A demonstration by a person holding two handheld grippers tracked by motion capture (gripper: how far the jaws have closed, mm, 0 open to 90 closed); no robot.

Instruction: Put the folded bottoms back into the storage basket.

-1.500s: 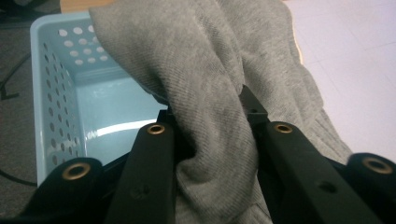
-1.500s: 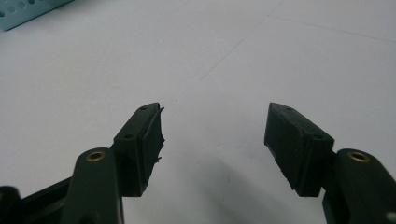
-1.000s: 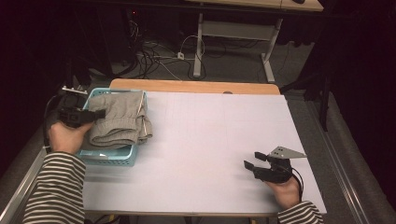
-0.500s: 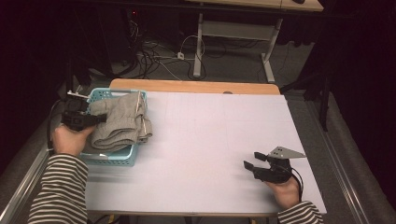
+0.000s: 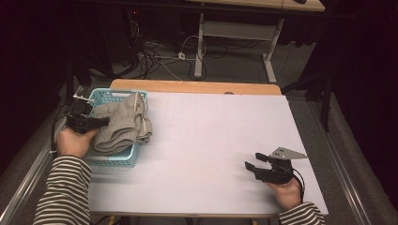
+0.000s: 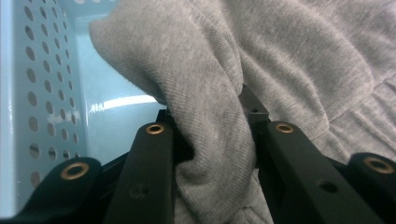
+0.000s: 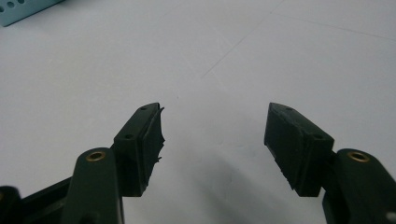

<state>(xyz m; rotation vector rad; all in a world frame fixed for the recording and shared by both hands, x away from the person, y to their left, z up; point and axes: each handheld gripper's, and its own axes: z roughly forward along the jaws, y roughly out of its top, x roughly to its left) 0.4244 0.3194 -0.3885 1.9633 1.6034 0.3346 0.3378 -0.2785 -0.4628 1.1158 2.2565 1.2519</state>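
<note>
Low at the right of the high view, the right tool (image 5: 251,168) rests on the white tabletop (image 5: 211,145), its jaws wide apart with nothing between them. Farther up at the left of the frame, the left tool (image 5: 104,121) is clamped on a fold of the grey sweatpants (image 5: 123,127), which lie heaped in the light blue perforated basket (image 5: 112,160) at the tabletop's left edge.

I am working in a lab: cables (image 5: 155,58) are lying tangled on the grey floor (image 5: 234,65) behind my white table (image 5: 211,140), beside a desk frame (image 5: 234,35).
</note>
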